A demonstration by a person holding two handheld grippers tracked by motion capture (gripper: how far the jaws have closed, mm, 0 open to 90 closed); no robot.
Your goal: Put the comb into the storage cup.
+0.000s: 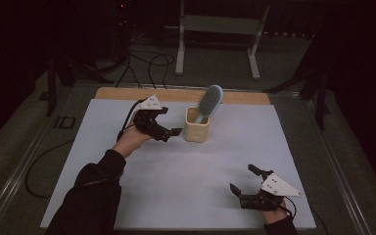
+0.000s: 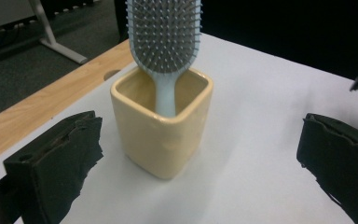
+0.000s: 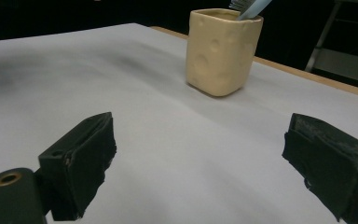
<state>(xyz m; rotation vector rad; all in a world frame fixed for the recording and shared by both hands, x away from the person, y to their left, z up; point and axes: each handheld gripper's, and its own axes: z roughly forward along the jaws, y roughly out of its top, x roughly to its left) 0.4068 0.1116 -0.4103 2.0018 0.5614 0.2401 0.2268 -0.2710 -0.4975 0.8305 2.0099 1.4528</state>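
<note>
Black foam-faced jaws of left gripper (image 2: 198,172) stood spread, flanking glossy square cream cup (image 2: 161,128) holding bristled brush (image 2: 164,35); right gripper (image 3: 205,170) spread, well apart.

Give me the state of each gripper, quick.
Left gripper: open, holding nothing, jaws spread just short of the cream cup with the hairbrush in it.
Right gripper: open, holding nothing, over bare table.

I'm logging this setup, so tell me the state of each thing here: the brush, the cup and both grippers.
Hairbrush: standing handle-down in the cup, leaning on its rim, bristles facing the left gripper.
Cream cup: upright on the white sheet, holding the brush.
Left gripper: open, beside the cup, not touching it.
Right gripper: open, holding nothing, low over the sheet's near right.
</note>
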